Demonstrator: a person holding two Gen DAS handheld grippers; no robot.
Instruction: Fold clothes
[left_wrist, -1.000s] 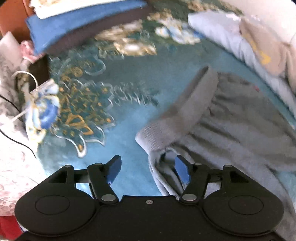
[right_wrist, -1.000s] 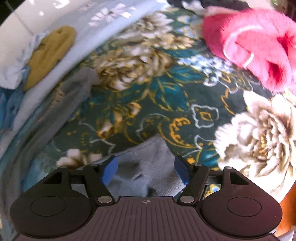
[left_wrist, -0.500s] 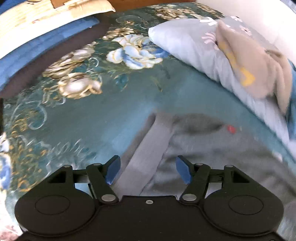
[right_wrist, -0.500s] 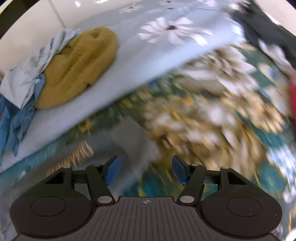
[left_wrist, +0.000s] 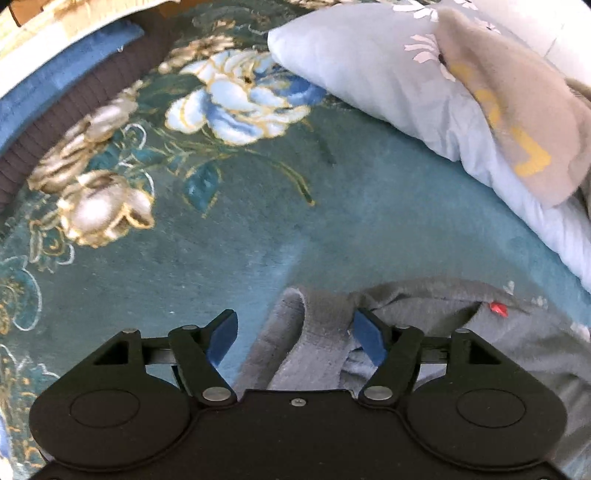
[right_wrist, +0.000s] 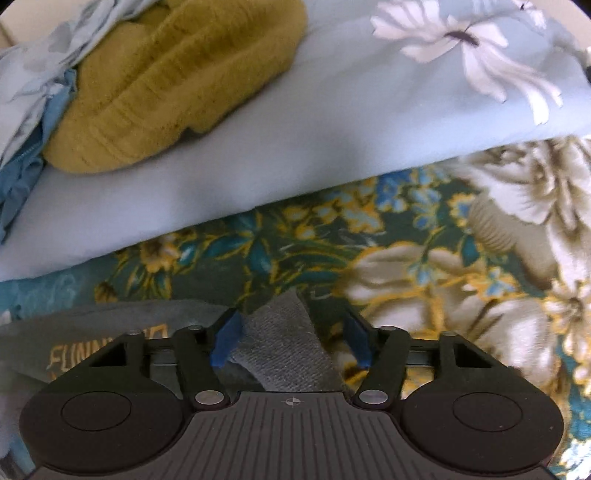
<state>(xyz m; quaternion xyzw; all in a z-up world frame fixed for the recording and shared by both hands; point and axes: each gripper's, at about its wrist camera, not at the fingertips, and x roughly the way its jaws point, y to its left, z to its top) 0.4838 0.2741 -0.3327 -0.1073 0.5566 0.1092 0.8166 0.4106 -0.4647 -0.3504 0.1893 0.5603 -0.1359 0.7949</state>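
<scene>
A grey sweatshirt (left_wrist: 424, 314) lies on the teal floral blanket (left_wrist: 229, 236). Its ribbed band (left_wrist: 291, 332) runs up between the blue pads of my left gripper (left_wrist: 295, 338). Those jaws are opening, and a gap shows beside the left pad. In the right wrist view a ribbed grey end (right_wrist: 284, 343) of the same sweatshirt (right_wrist: 110, 325), which bears yellow lettering, sits between the pads of my right gripper (right_wrist: 291, 341). These jaws are closing; blanket shows between the cloth and the right pad. Both grippers point steeply down.
A pale blue flowered pillow (right_wrist: 332, 122) lies just beyond the sweatshirt, with a mustard knit (right_wrist: 177, 81) and blue cloth (right_wrist: 22, 173) on it. In the left wrist view the pillow (left_wrist: 369, 74) carries a beige garment (left_wrist: 517, 110). Folded blue and brown items (left_wrist: 55, 110) sit far left.
Both grippers have swept across the bed toward the pillow, and the right one has rolled. The pink garment left the right view. Ribbed grey ends now sit between both pairs of pads.
</scene>
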